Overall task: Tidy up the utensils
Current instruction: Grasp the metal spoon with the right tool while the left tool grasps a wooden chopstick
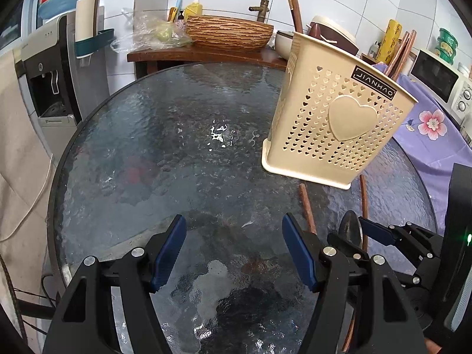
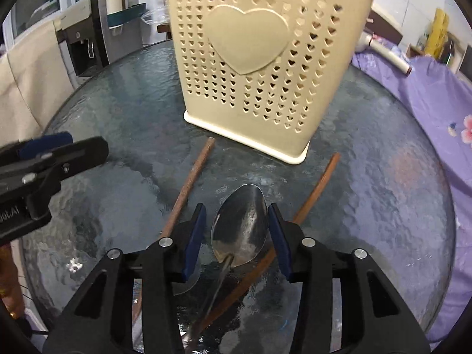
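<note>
A cream utensil holder (image 2: 250, 88) with heart-shaped holes stands upright on the round glass table (image 2: 118, 112); in the left wrist view the utensil holder (image 1: 339, 124) holds several brown chopsticks (image 1: 401, 53). In front of it lie two loose brown chopsticks (image 2: 188, 188) (image 2: 312, 194) and a metal spoon (image 2: 242, 224). My right gripper (image 2: 237, 230) straddles the spoon's bowl, jaws open, with a thin gap at the left pad. My left gripper (image 1: 234, 250) hovers open over bare glass to the left, nothing between its pads.
A wooden counter (image 1: 206, 54) with a woven basin stands behind the table. A water dispenser (image 1: 50, 88) stands at the left. A purple floral cloth (image 2: 436, 103) and a microwave (image 1: 436, 76) are on the right.
</note>
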A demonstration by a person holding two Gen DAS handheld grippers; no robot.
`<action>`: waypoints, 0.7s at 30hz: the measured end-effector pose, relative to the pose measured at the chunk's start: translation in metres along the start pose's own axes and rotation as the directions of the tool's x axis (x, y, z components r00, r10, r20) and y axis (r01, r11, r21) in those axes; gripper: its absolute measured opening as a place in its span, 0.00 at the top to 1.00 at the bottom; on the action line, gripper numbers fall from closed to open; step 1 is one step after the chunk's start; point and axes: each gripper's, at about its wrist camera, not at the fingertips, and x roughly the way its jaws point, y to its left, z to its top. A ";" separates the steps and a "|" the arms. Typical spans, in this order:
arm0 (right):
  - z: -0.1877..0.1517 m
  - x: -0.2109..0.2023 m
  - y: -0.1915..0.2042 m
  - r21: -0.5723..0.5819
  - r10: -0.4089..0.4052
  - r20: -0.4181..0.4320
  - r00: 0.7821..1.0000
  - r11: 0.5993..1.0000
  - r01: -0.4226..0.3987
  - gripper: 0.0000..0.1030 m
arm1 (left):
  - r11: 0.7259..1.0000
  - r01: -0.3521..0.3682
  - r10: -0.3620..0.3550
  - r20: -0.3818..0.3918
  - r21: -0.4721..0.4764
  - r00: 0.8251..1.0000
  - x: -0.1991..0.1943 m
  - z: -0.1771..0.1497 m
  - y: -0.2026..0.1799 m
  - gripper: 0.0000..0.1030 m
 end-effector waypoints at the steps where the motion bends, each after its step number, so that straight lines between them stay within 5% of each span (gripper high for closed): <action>1: 0.001 0.001 -0.002 0.007 0.009 -0.004 1.000 1.000 -0.009 0.58 | 1.000 0.000 0.000 -0.002 -0.003 1.000 0.001 0.000 0.000 0.37; 10: -0.004 -0.002 -0.023 0.040 0.079 0.016 0.997 0.996 -0.079 0.64 | 0.999 0.025 -0.024 -0.032 0.042 0.999 0.007 0.003 -0.016 0.37; 15: -0.005 -0.014 -0.035 0.065 0.109 0.053 0.993 0.992 -0.113 0.64 | 0.994 0.081 -0.075 -0.091 0.069 0.993 0.020 0.007 -0.035 0.51; 21: -0.016 -0.034 -0.054 0.089 0.080 0.106 0.991 0.992 -0.089 0.64 | 0.990 0.114 -0.099 -0.157 0.089 0.983 0.042 0.011 -0.056 0.56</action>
